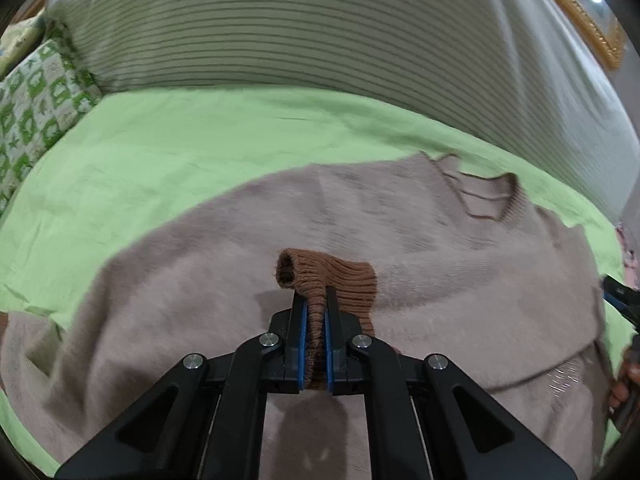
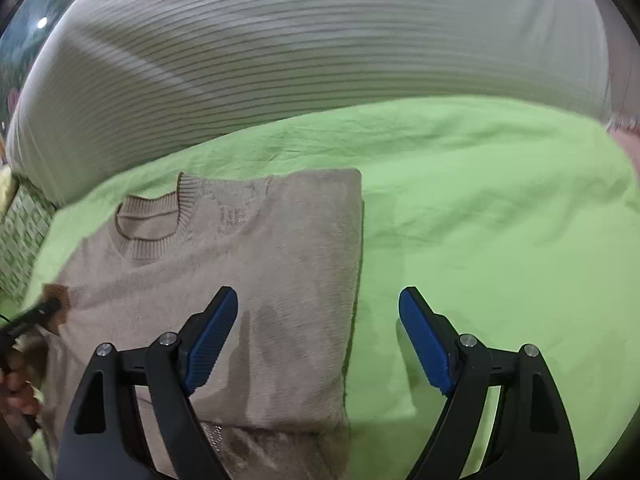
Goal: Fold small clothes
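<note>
A beige knit sweater [image 1: 420, 240] lies on a green bedsheet [image 1: 180, 152], neck opening [image 1: 484, 196] toward the striped pillow. My left gripper [image 1: 316, 300] is shut on the sweater's brown ribbed sleeve cuff [image 1: 332, 272] and holds it over the sweater's body. In the right wrist view the sweater [image 2: 260, 264] lies flat with its right side folded to a straight edge and its collar [image 2: 152, 224] at the upper left. My right gripper [image 2: 318, 312] is open and empty, just above the sweater's right edge and the sheet [image 2: 480, 220]. The left gripper with the cuff [image 2: 56, 300] shows at the far left.
A large striped pillow [image 1: 280, 28] runs along the far side of the bed; it also fills the top of the right wrist view [image 2: 300, 48]. A green-and-white patterned cushion [image 1: 36, 96] sits at the left. A gold picture frame [image 1: 580, 12] hangs at the upper right.
</note>
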A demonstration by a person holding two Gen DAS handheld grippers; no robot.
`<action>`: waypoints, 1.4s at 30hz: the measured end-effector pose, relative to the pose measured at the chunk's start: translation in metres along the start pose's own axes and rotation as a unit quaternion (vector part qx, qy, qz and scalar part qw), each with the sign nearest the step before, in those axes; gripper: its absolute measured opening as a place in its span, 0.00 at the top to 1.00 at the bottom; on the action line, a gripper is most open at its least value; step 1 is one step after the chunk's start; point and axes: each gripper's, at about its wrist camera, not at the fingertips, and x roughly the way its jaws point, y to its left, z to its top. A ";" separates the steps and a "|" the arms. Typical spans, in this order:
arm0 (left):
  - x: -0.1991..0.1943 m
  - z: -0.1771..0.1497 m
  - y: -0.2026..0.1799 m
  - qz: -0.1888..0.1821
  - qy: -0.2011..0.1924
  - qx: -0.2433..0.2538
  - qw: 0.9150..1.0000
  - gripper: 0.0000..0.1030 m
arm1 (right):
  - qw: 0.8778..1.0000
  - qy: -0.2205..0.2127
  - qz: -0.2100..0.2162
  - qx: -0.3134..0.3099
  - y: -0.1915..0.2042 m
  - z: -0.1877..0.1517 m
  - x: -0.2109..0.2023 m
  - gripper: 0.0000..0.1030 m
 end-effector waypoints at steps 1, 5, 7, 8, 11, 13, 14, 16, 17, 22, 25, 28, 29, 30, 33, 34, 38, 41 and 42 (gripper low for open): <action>0.002 0.000 0.000 0.003 0.001 0.002 1.000 0.95 | 1.000 0.005 0.011 0.016 -0.005 -0.002 -0.004 0.19; 0.007 -0.006 -0.006 0.022 0.004 0.015 1.000 0.95 | 0.999 0.004 0.038 0.031 -0.005 -0.008 -0.010 0.19; 0.004 -0.010 -0.008 0.019 0.004 0.010 1.000 0.95 | 1.000 0.010 0.009 0.000 0.007 -0.001 0.000 0.19; 0.004 -0.009 -0.009 0.016 0.004 0.008 1.000 0.95 | 1.000 0.015 -0.007 -0.015 0.014 0.002 0.005 0.20; -0.003 -0.004 -0.019 -0.006 0.003 0.011 1.000 0.95 | 0.996 0.073 -0.028 -0.044 0.019 0.011 0.030 0.88; -0.006 -0.001 -0.031 -0.029 0.007 0.025 0.999 0.95 | 0.996 0.042 -0.059 -0.055 0.012 0.021 0.010 0.89; -0.002 -0.002 -0.042 -0.027 0.012 0.039 0.999 0.95 | 0.996 0.034 -0.068 -0.056 0.008 0.024 0.003 0.89; 0.010 -0.005 -0.053 -0.008 0.022 0.052 0.998 0.95 | 0.995 0.034 -0.083 -0.032 -0.009 0.026 -0.005 0.91; 0.016 -0.006 -0.053 0.008 0.027 0.055 0.998 0.95 | 0.993 0.040 -0.109 -0.032 -0.014 0.023 -0.002 0.93; 0.009 -0.014 -0.043 0.030 0.015 0.058 0.998 0.87 | 0.987 0.073 -0.145 0.009 -0.028 0.006 0.006 0.93; -0.005 -0.018 -0.026 0.038 0.015 0.041 0.998 0.86 | 0.993 0.045 -0.107 0.019 -0.016 0.000 -0.023 0.90; -0.029 -0.030 -0.009 0.010 0.017 0.009 1.000 0.86 | 0.998 0.015 -0.069 0.005 0.010 -0.008 -0.054 0.83; -0.041 -0.037 -0.005 0.003 0.012 0.003 1.000 0.86 | 0.999 0.007 -0.049 0.003 0.019 -0.011 -0.062 0.69; -0.048 -0.042 -0.004 -0.003 0.009 -0.001 1.000 0.83 | 0.999 0.000 -0.035 -0.004 0.031 -0.015 -0.070 0.60; -0.067 -0.059 0.005 -0.026 0.007 -0.031 0.999 0.64 | 0.999 -0.018 -0.007 -0.033 0.062 -0.022 -0.082 0.45; -0.070 -0.062 0.006 -0.036 0.009 -0.039 0.999 0.64 | 0.999 -0.018 0.006 -0.045 0.076 -0.027 -0.085 0.45; -0.068 -0.060 0.002 -0.042 0.018 -0.051 0.998 0.62 | 0.997 0.006 0.037 -0.065 0.105 -0.039 -0.075 0.45; -0.056 -0.052 -0.003 -0.077 0.042 -0.068 0.994 0.50 | 0.996 0.016 0.059 -0.061 0.121 -0.052 -0.069 0.45; -0.046 -0.048 -0.009 -0.083 0.053 -0.069 0.993 0.49 | 0.996 0.023 0.069 -0.052 0.123 -0.058 -0.067 0.45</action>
